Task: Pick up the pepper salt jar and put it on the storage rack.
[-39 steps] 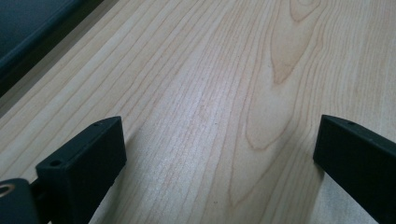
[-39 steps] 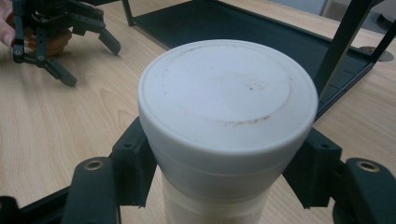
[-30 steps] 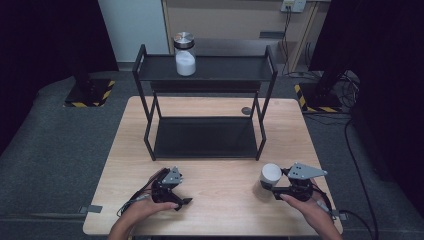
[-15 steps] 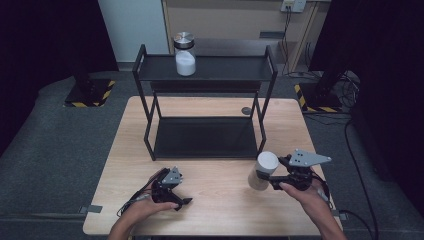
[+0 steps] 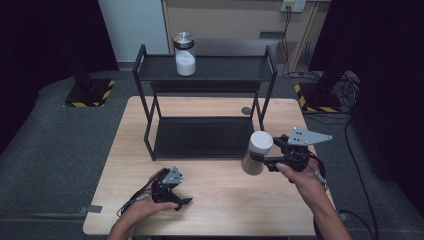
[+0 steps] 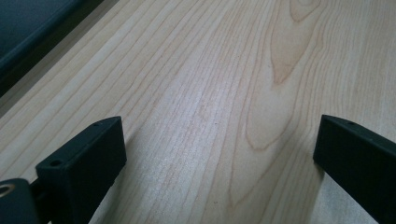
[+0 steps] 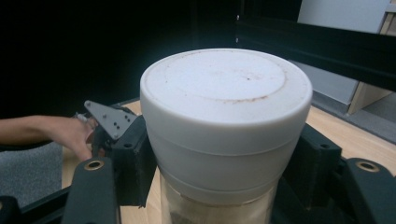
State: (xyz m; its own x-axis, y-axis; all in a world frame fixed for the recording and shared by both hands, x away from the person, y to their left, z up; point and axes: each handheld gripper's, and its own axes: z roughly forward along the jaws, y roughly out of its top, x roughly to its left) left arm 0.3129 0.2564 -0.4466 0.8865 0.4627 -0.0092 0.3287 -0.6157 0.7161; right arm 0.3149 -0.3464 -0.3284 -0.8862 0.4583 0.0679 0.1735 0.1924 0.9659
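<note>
A jar with a white lid (image 5: 259, 145) and tan contents hangs tilted above the table's right front, with my right gripper (image 5: 265, 161) shut on it just below the lid. In the right gripper view the jar (image 7: 226, 93) stands between the two black fingers (image 7: 133, 158). My left gripper (image 5: 181, 199) rests on the wooden table (image 5: 220, 210) at the front left, held by a hand. Its jaws stand wide open in the left gripper view (image 6: 219, 154), with bare wood between them.
A black two-level rack (image 5: 205, 67) stands at the back of the table. On its top shelf is a glass jar with a silver lid and white contents (image 5: 185, 55). A small dark disc (image 5: 246, 110) lies on the table by the rack's right leg.
My right gripper has lifted the white-lidded jar off the table and carried it up and a little left, toward the rack. The left gripper has stayed put.
</note>
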